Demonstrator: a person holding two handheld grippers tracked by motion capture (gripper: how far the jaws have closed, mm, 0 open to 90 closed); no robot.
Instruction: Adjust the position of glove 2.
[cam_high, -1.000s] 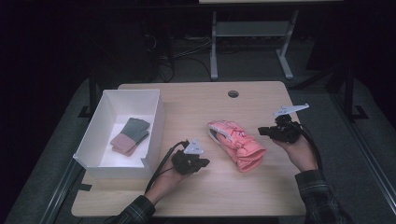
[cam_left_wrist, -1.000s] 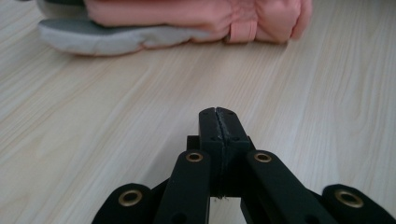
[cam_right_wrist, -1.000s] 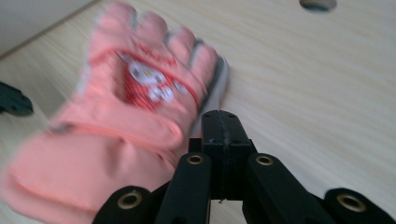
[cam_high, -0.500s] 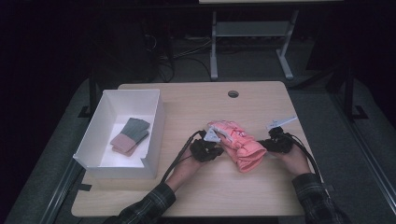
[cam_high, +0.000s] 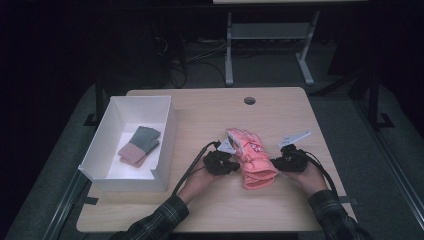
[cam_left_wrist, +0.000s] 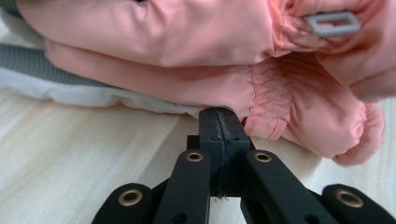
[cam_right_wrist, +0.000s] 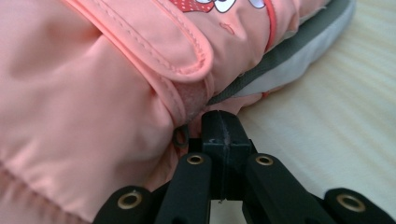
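Observation:
A pair of pink padded gloves (cam_high: 251, 160) lies stacked on the wooden table (cam_high: 210, 107), fingers toward the far side. My left gripper (cam_high: 232, 164) sits against their left side and my right gripper (cam_high: 274, 162) against their right side. In the left gripper view the left gripper (cam_left_wrist: 218, 114) has its jaws pressed together, tip touching the lower glove's (cam_left_wrist: 187, 32) edge by the elastic wrist. In the right gripper view the right gripper (cam_right_wrist: 220, 119) is also closed, tip tucked under the cuff flap of the glove (cam_right_wrist: 93, 84). No fabric shows between either pair of jaws.
A white open box (cam_high: 167, 125) stands at the table's left, holding folded grey-green and pink cloth (cam_high: 140, 145). A round cable hole (cam_high: 249, 100) is near the far edge. A grey metal stand (cam_high: 265, 35) rises behind the table.
Both hands moved inward from well apart until the grippers met the gloves from each side. The gloves have shifted slightly and now lie straighter between them.

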